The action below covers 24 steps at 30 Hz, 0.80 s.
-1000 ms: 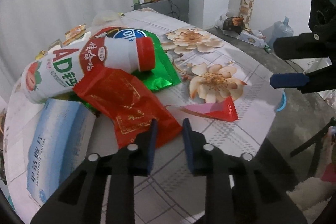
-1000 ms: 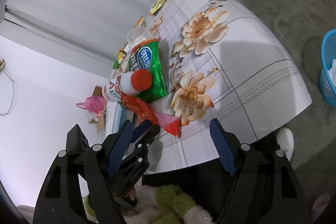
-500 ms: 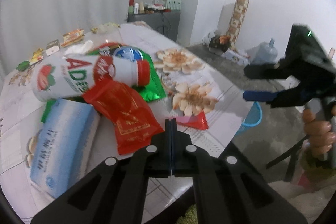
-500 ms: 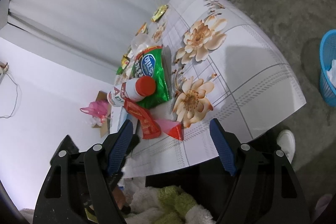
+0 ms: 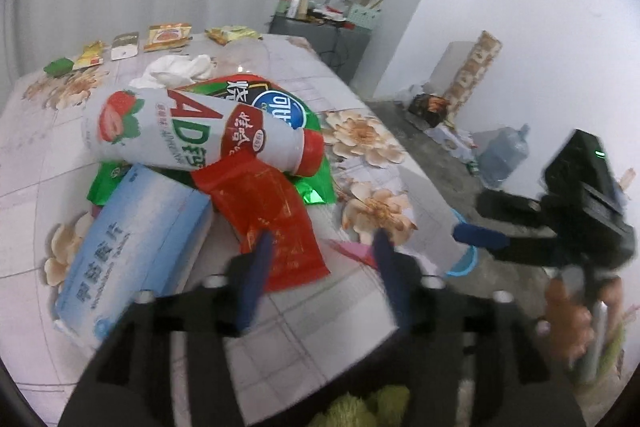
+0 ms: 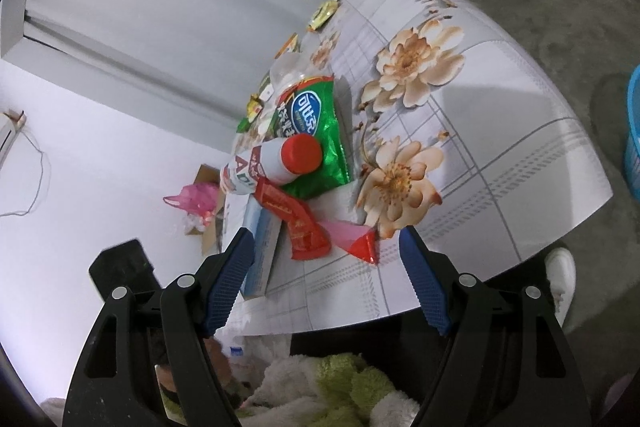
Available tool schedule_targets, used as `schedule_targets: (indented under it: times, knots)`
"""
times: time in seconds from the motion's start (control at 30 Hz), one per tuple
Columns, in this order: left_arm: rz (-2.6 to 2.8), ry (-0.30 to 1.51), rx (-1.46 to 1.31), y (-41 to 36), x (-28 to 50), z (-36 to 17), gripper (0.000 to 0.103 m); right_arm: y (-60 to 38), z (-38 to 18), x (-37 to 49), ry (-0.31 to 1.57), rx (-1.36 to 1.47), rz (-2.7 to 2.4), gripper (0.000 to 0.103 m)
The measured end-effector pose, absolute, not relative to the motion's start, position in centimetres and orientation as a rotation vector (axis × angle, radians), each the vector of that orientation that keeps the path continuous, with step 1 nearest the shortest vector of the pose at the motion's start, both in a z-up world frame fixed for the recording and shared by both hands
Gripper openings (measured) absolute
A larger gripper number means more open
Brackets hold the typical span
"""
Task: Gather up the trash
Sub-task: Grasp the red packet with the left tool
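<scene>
Your left hand-held gripper [image 5: 322, 259] hovers over the red wrapper [image 5: 276, 223] on the tabletop [image 5: 360, 307], jaws opening, gripping nothing; your right hand-held gripper [image 6: 326, 267] is released, empty; the trash pile lies near the tabletop's front edge, bottle [image 5: 192, 135] on top
</scene>
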<state>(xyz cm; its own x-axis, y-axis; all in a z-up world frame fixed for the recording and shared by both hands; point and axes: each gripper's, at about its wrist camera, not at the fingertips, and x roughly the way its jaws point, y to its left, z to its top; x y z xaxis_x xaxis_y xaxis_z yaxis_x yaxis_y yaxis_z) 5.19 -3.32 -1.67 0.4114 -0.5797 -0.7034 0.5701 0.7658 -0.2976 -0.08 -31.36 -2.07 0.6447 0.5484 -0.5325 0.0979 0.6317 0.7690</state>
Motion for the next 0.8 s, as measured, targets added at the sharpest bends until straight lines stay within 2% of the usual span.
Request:
schedule_targets:
  times: [0.07, 0.2, 0.3, 0.4, 0.53, 0.67, 0.73, 0.8]
  knots:
    - [-0.68, 0.892, 0.053, -5.1, 5.9, -2.6, 0.066, -31.6, -2.2, -0.3, 0.847, 0.875, 0.289, 0.072]
    - [-0.53, 0.921, 0.156, -7.7, 7.6, -5.0, 0.066, -32.4, -2.2, -0.8, 0.833, 0.891, 0.272, 0.072]
    - [-0.449, 0.875, 0.228, -8.6, 7.9, -5.9, 0.065, -33.2, -2.4, -1.2, 0.823, 0.904, 0.261, 0.072]
    - [-0.407, 0.827, 0.29, -8.9, 7.6, -6.5, 0.054, -33.7, -2.8, -1.3, 0.821, 0.919, 0.258, 0.072]
    - [-0.401, 0.798, 0.291, -8.3, 7.3, -6.5, 0.046, -34.1, -3.1, -1.4, 0.822, 0.933, 0.261, 0.072]
    - [-0.424, 0.808, 0.245, -7.1, 7.1, -5.9, 0.029, -34.2, -3.0, -1.5, 0.817, 0.933, 0.262, 0.072]
    - [-0.441, 0.818, 0.221, -6.5, 6.9, -5.5, 0.011, -34.3, -2.9, -1.5, 0.814, 0.935, 0.263, 0.072]
    - [-0.465, 0.822, 0.189, -5.9, 6.5, -4.9, 0.008, -34.3, -2.8, -1.6, 0.812, 0.933, 0.263, 0.072]
